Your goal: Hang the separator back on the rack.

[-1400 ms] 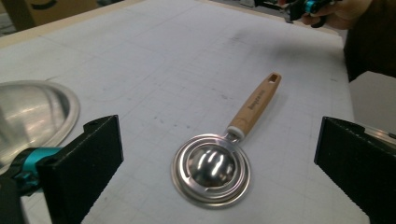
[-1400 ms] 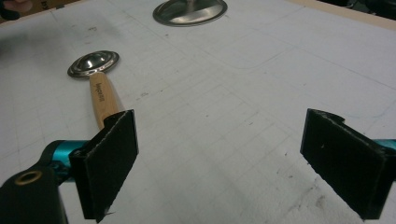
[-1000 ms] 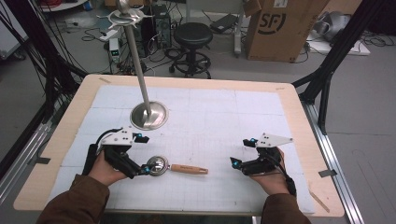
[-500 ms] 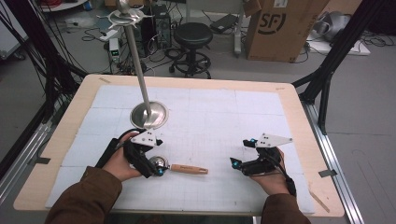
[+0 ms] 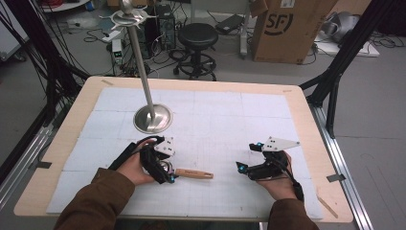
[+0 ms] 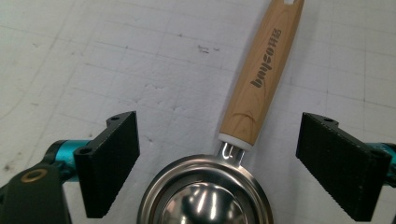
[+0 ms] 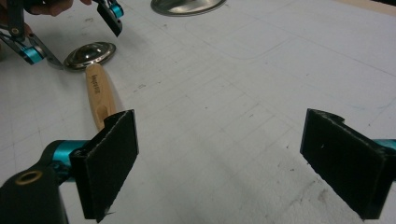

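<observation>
A scoop with a steel bowl [image 6: 205,196] and a wooden handle [image 5: 194,174] lies flat on the white mat. My left gripper [image 5: 168,178] hangs over its bowl end. In the left gripper view the bowl's rim and the neck sit between the two black pads [image 6: 112,163], which stand apart from it on both sides. These jaws have just been closing a little and are open. My right gripper [image 5: 241,167] rests to the right of the handle's tip, open, with bare mat between its pads [image 7: 109,161]. The right gripper view shows the scoop [image 7: 89,53] and the left gripper [image 7: 74,37] far off.
A steel pole on a round base [image 5: 152,118] stands behind the left hand, with a hooked crown at its top. The white mat lies on a wooden table [image 5: 306,110]. Beyond the table are a black stool [image 5: 198,36], cables and a cardboard box [image 5: 282,28].
The left hand has moved right and slightly down, from beside the scoop's bowl to over it, and the bowl is now between its jaws. The right hand has kept still.
</observation>
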Demonstrator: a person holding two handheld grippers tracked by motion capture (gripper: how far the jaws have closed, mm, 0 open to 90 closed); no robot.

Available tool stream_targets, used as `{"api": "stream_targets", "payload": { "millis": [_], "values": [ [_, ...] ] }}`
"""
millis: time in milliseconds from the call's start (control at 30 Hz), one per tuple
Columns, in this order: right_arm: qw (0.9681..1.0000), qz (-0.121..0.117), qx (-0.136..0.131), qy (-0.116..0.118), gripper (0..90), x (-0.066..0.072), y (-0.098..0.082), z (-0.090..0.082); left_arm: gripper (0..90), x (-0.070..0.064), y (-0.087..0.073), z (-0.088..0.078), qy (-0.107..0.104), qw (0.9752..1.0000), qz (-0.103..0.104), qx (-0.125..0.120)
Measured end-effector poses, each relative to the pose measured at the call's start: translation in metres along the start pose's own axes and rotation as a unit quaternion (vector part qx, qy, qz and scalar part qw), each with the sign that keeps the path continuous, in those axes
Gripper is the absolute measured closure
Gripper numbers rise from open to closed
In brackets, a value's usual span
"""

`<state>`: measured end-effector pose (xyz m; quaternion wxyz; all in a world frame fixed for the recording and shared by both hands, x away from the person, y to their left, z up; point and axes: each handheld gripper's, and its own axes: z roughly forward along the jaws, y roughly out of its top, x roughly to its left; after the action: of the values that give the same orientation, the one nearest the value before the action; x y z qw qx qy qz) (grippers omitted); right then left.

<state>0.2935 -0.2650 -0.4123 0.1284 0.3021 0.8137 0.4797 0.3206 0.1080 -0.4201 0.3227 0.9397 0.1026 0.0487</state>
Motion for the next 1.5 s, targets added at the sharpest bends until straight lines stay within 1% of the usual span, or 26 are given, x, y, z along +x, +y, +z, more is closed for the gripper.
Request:
{"api": "stream_targets", "payload": {
  "millis": [33, 133, 233, 300, 400, 533, 567, 633, 700, 767, 800, 967, 1133, 1267, 1300, 1333, 1367, 1500],
  "values": [
    [1.0000, 0.002, 0.002, 0.001, 10.3, 0.000, 0.000, 0.000, 16.3, 0.000, 0.000, 0.002, -0.001, 1.0000, 0.002, 0.004],
    [1.0000, -0.001, 0.004, 0.002, 10.3, 0.000, 0.000, 0.001, 20.7, 0.001, -0.001, 0.007, -0.005, 0.9998, 0.005, 0.018],
    [1.0000, 0.001, 0.005, 0.003, 10.4, 0.000, 0.000, 0.001, 28.2, 0.001, -0.001, 0.009, -0.011, 0.9997, 0.008, 0.019],
    [1.0000, 0.001, 0.005, 0.003, 10.5, 0.000, 0.000, 0.002, 31.1, 0.000, 0.000, 0.009, -0.012, 0.9996, 0.012, 0.023],
    [1.0000, 0.001, 0.008, 0.004, 10.5, 0.000, 0.000, 0.003, 40.2, -0.001, 0.001, 0.011, -0.021, 0.9992, 0.016, 0.029],
    [0.9999, 0.001, 0.011, 0.004, 10.5, 0.000, -0.001, 0.003, 45.9, -0.004, 0.005, 0.013, -0.027, 0.9987, 0.026, 0.035],
    [1.0000, 0.000, 0.009, 0.003, 10.5, 0.000, 0.000, 0.003, 48.8, -0.004, 0.005, 0.013, -0.029, 0.9986, 0.026, 0.037],
    [1.0000, -0.001, 0.008, 0.003, 10.6, 0.000, 0.000, 0.003, 50.5, -0.004, 0.006, 0.013, -0.032, 0.9982, 0.029, 0.042],
    [1.0000, 0.000, 0.009, 0.003, 10.6, 0.000, -0.001, 0.003, 53.4, -0.005, 0.009, 0.013, -0.033, 0.9977, 0.029, 0.052],
    [1.0000, -0.001, 0.009, 0.002, 10.6, 0.000, -0.001, 0.003, 55.8, -0.007, 0.012, 0.013, -0.032, 0.9971, 0.025, 0.064],
    [1.0000, 0.001, 0.008, 0.003, 10.6, 0.000, 0.000, 0.003, 56.7, -0.007, 0.013, 0.013, -0.031, 0.9967, 0.028, 0.069],
    [1.0000, 0.003, 0.007, 0.001, 10.6, -0.001, -0.001, 0.001, 63.4, -0.005, 0.014, 0.011, -0.034, 0.9957, 0.025, 0.082],
    [1.0000, 0.002, 0.009, 0.000, 10.8, -0.001, -0.001, 0.001, 67.6, -0.004, 0.013, 0.010, -0.030, 0.9957, 0.018, 0.085],
    [1.0000, 0.002, 0.009, 0.000, 10.8, -0.001, -0.001, 0.002, 67.5, -0.004, 0.013, 0.009, -0.029, 0.9957, 0.017, 0.087],
    [1.0000, 0.003, 0.009, 0.001, 10.8, -0.001, -0.001, 0.002, 67.1, -0.004, 0.013, 0.010, -0.027, 0.9958, 0.018, 0.086],
    [1.0000, 0.002, 0.010, 0.000, 10.8, -0.001, -0.001, 0.002, 64.0, -0.004, 0.014, 0.010, -0.019, 0.9959, 0.019, 0.086],
    [1.0000, 0.002, 0.009, 0.001, 10.8, -0.001, -0.001, 0.002, 60.2, -0.004, 0.014, 0.010, -0.016, 0.9959, 0.017, 0.087],
    [0.9999, 0.002, 0.011, 0.001, 10.9, -0.001, -0.001, 0.002, 59.7, -0.004, 0.015, 0.011, -0.017, 0.9957, 0.018, 0.090]
  ]
}}
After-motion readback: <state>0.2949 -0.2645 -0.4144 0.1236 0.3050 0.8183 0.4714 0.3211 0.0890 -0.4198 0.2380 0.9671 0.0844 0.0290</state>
